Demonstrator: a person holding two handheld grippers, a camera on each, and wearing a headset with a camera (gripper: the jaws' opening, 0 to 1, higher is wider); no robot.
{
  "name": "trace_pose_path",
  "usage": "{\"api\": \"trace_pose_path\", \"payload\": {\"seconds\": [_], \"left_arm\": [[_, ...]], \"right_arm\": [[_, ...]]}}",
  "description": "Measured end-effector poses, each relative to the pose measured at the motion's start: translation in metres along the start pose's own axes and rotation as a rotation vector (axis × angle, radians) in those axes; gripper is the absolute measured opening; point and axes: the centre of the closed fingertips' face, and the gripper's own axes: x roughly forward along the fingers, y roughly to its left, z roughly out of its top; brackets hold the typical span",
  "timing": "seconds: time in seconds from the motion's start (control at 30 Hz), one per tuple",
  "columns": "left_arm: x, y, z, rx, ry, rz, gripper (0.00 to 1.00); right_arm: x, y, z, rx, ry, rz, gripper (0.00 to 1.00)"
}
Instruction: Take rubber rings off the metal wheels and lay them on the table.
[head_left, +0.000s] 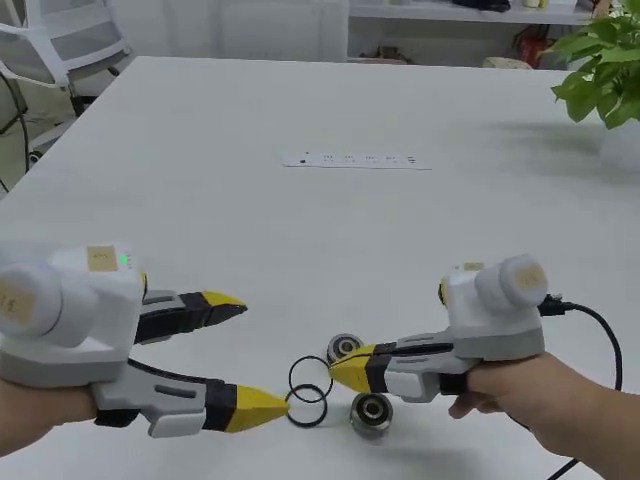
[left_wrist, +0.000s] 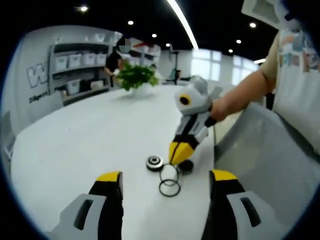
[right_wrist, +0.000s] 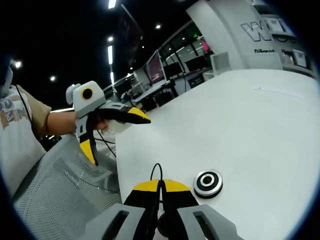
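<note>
We are pinching a rubber ring in the right gripper. Its jaws are pressing together on the ring's edge, and in the right gripper view the thin black loop is rising from between the yellow tips. The ring is hanging at 9 o'clock of those tips, free of both wheels and low over the worktop. We cannot tell whether its lower edge is touching the surface. We are judging it as stripped off and ready to be laid flat.

A second ring is lying flat on the worktop at 6 o'clock of the held one, and their outlines are overlapping in the head view. Setting the held ring down here would be gathering the rings in one spot.

The far wheel is sitting at 12 o'clock of the right jaw tips and the near wheel at 5 o'clock, both just beside the rings.

The left gripper is hovering at 9 o'clock of the rings with its jaws spread wide, gripping nothing. Its nearer tip is coming almost to the lying ring. We are reading that open stance as readiness to steady a wheel for the next pull. When the right jaws let go, the thin ring may be clinging to a pad.
</note>
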Motion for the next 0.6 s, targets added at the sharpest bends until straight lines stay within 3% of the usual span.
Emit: {"api": "trace_pose_path", "payload": {"seconds": [0.6], "left_arm": [[-0.002, -0.002, -0.006, -0.002, 0.017, -0.001, 0.76]], "right_arm": [[0.01, 0.0, -0.017, 0.001, 0.074, 0.012, 0.0]]}}
